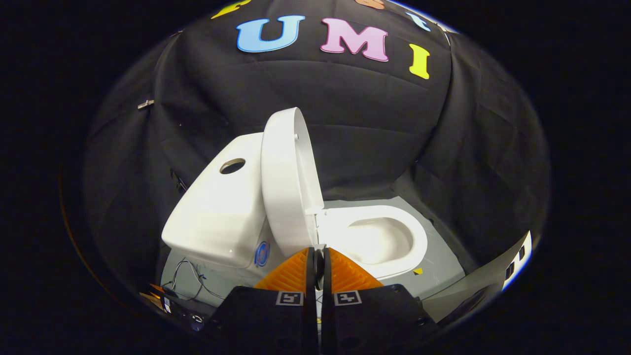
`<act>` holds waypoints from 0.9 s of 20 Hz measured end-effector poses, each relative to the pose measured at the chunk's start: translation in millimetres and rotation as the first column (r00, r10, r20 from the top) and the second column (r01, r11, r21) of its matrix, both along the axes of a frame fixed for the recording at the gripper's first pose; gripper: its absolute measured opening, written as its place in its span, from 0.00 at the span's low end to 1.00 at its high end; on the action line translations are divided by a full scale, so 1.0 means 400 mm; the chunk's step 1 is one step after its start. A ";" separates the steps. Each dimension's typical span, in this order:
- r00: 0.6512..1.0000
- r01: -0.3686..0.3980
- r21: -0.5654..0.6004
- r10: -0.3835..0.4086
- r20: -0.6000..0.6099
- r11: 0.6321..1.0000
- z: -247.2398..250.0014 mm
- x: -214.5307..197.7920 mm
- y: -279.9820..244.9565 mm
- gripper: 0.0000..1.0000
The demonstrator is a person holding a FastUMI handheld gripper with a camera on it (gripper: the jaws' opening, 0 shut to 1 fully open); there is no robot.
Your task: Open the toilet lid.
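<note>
The lid (291,182) hides part of the tank (222,212).

Black cloth (369,123) drapes the booth's far wall in front of me. A grey floor panel (443,256) lies below, thin wires (190,276) trailing across its near left corner.

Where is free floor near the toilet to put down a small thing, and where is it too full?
Bare grey floor lies beside the bowl, between it and the black cloth wall, apart from a small yellow tape mark. By the tank it is crowded: loose wires lie there. The lid stands up against the tank. The gripper is shut, its fingers holding nothing.
</note>
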State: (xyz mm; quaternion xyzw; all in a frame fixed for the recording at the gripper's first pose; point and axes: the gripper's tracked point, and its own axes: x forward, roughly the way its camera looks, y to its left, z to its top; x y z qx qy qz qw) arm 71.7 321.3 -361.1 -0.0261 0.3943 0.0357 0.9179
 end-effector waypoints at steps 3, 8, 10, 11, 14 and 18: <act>1.000 -0.008 -0.026 0.008 0.010 1.000 -0.004 -0.004 0.023 0.08; 1.000 -0.019 -0.050 0.020 0.015 0.999 -0.009 -0.004 0.037 0.08; 1.000 -0.018 -0.049 0.019 0.023 0.999 -0.007 -0.003 0.029 0.08; 0.999 -0.020 -0.047 0.022 0.029 0.999 -0.004 -0.003 0.028 0.08; 0.999 -0.033 -0.039 0.034 0.025 0.999 -0.004 -0.002 0.022 0.10; 0.997 -0.042 -0.063 0.046 0.058 0.997 0.015 0.002 -0.005 0.23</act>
